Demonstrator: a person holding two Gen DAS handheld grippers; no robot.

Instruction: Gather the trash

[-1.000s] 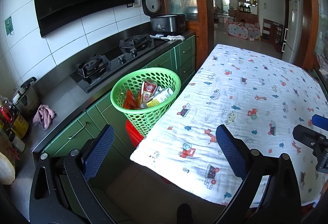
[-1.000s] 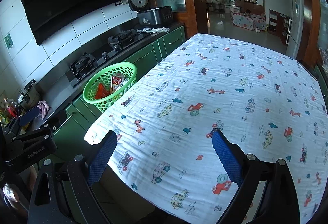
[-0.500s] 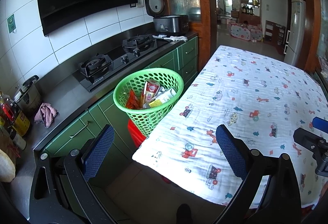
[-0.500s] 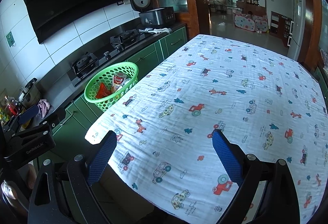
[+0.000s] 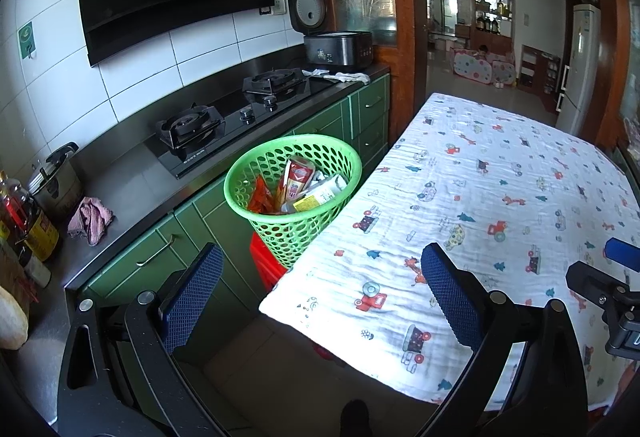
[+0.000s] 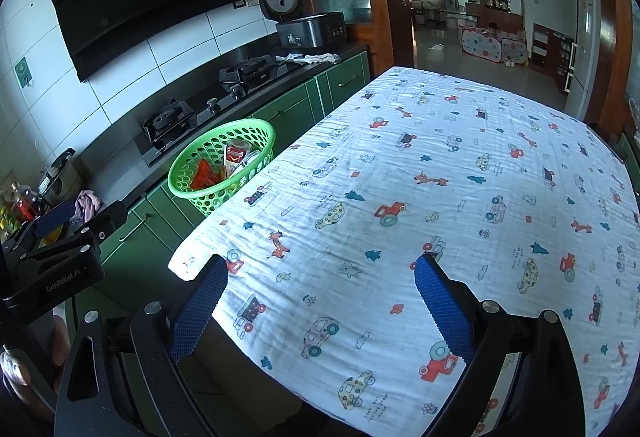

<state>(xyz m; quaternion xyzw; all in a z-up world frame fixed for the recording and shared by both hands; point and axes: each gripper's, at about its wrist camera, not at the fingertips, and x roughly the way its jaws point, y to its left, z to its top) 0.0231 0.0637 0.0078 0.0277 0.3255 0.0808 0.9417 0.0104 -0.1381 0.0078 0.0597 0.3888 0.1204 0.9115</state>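
Evidently both tongs, left tongs (image 5: 320, 285) and right tongs (image 6: 320, 293), hang spread wide and empty since the wrappers already fill the green perforated plastic basket (image 5: 294, 193) parked at the edge of the cartoon-print cloth-covered tabletop (image 6: 440, 177).

A bright green perforated basket (image 5: 294, 157) holds red, orange and yellow wrappers (image 5: 296, 185). The tablecloth (image 6: 440, 177) is white, printed with small red, teal and yellow cars, trees and animals. Far left, cabinets (image 5: 192, 225) are dark green; gripper pads (image 6: 198, 311) are blue.

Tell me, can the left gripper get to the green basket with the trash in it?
Probably yes. The left gripper is open and empty, and the green basket sits ahead of it beside the table, open at the top, with nothing between them.
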